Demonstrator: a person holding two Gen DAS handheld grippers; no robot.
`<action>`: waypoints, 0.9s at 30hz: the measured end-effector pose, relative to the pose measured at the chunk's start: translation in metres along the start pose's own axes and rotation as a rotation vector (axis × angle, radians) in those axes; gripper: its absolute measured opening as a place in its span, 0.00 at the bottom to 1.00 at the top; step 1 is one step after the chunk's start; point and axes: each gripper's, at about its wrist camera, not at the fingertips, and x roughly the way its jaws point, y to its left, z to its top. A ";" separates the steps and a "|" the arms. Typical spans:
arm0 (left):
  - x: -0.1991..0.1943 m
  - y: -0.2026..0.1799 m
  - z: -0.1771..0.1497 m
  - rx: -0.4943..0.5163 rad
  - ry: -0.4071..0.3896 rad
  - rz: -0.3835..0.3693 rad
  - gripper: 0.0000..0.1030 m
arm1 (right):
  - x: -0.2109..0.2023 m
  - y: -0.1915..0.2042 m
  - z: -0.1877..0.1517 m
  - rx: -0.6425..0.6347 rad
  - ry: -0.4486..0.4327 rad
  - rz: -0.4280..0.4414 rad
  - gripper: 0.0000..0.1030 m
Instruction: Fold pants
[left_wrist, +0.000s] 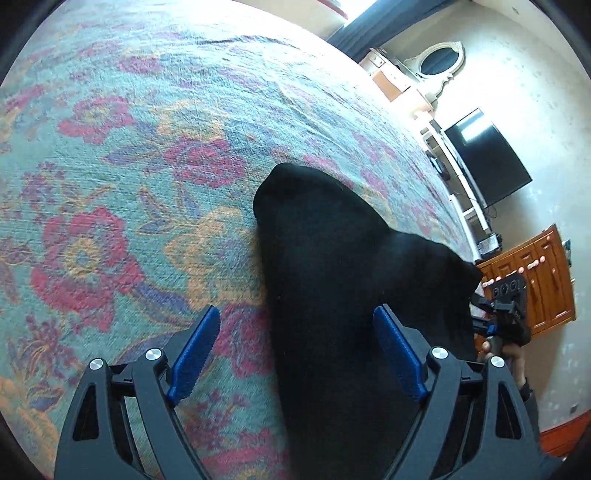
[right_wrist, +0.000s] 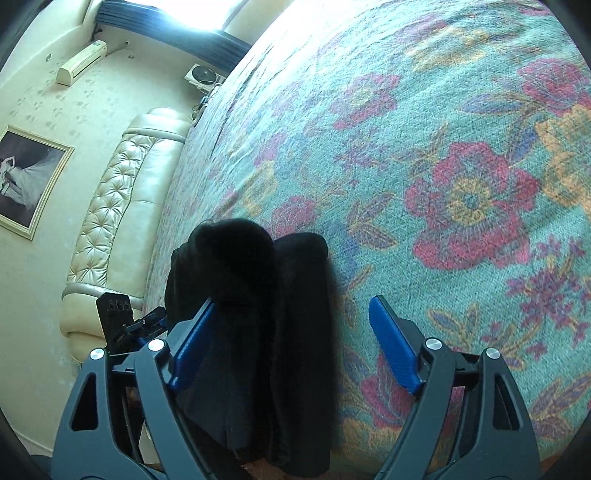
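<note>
Black pants (left_wrist: 332, 277) lie folded into a long narrow bundle on a floral bedspread (left_wrist: 147, 166). In the left wrist view my left gripper (left_wrist: 297, 317) is open and empty, its blue pads (left_wrist: 194, 354) straddling the bundle's left edge. In the right wrist view the pants (right_wrist: 258, 314) lie as two stacked rolls between the fingers. My right gripper (right_wrist: 291, 306) is open and empty, its left pad (right_wrist: 194, 343) against the bundle. The right gripper also shows at the far side of the pants in the left wrist view (left_wrist: 506, 310).
The bedspread (right_wrist: 443, 147) covers a wide bed. A cream tufted headboard (right_wrist: 118, 206) runs along one side. A wooden cabinet (left_wrist: 535, 280), a wall television (left_wrist: 487, 158) and a white dresser with an oval mirror (left_wrist: 439, 62) stand beyond the bed.
</note>
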 end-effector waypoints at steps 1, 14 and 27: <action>0.006 0.004 0.006 -0.030 0.007 -0.029 0.81 | 0.003 -0.002 0.003 0.006 0.000 0.008 0.80; 0.049 0.007 0.052 -0.157 0.001 -0.133 0.83 | 0.023 -0.013 0.032 0.105 -0.015 0.234 0.85; 0.054 -0.004 0.047 -0.022 -0.009 0.002 0.57 | 0.034 -0.037 0.041 0.130 -0.019 0.115 0.27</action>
